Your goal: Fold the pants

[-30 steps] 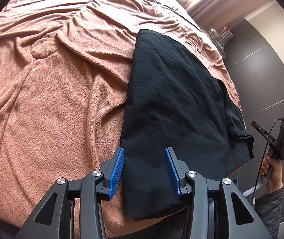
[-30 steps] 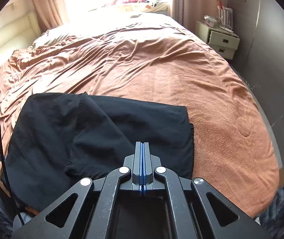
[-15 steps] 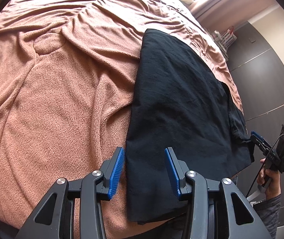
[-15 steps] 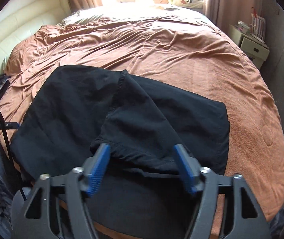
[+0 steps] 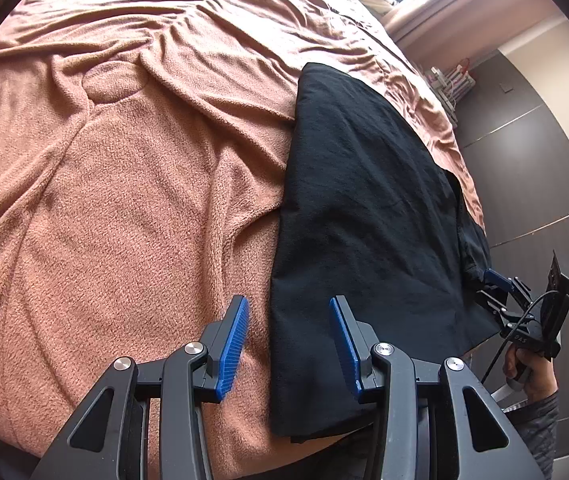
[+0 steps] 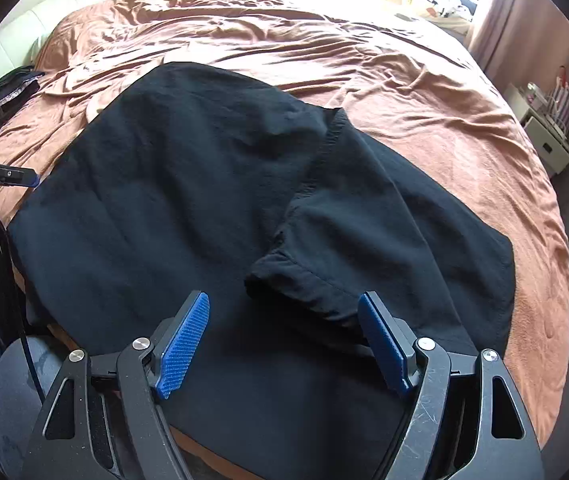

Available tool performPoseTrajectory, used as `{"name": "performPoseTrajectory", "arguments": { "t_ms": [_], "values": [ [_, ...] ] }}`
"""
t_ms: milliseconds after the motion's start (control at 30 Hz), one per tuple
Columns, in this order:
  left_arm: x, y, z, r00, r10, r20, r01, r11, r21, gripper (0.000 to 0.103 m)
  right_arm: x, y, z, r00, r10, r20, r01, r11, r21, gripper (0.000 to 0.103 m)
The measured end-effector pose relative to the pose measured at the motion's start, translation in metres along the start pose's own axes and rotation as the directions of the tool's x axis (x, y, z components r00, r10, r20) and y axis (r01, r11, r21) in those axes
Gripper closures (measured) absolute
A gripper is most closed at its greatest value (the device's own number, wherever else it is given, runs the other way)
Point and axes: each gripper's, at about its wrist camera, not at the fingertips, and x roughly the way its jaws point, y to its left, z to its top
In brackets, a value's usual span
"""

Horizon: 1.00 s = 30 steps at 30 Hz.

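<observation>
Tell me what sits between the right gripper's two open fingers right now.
In the right wrist view, the right gripper is open over the black pants; their folded-over hem corner lies between the fingers, unpinched.

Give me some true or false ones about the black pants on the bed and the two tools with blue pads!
1. The black pants lie on a brown blanket. True.
2. The right tool is pinching the pants tight. False: its blue pads stand wide apart and hold nothing.
3. The left tool is open, with the pants' edge showing between its pads. True.
4. The pants are hanging in the air. False: they lie flat on the bed.
5. A folded hem of the pants sits just ahead of the right tool. True.
</observation>
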Motion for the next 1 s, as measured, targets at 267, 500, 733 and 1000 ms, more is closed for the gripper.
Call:
{"name": "performPoseTrajectory", "arguments": {
  "t_ms": [267,500,733,1000],
  "values": [
    [-0.007,0.007,-0.001,1.000,-0.001,0.010,0.001,1.000,-0.014,0.058,0.030,0.001,0.014,0.997,-0.058,-0.059,0.058,0.998,-0.006,0.072],
    [-0.008,0.006,0.000,1.000,-0.006,0.015,0.006,1.000,-0.007,0.058,0.010,-0.012,0.024,0.995,-0.094,0.018,0.092,0.994,0.061,0.095],
    [0.002,-0.001,0.010,1.000,-0.011,0.015,0.011,1.000,0.001,0.058,-0.014,-0.050,0.024,0.986,-0.159,0.050,0.149,0.976,0.157,0.096],
    [0.020,-0.012,0.027,1.000,-0.006,0.013,0.005,1.000,0.027,0.058,-0.023,-0.096,0.030,0.966,-0.253,0.053,0.225,0.925,0.305,0.098]
  ]
}}
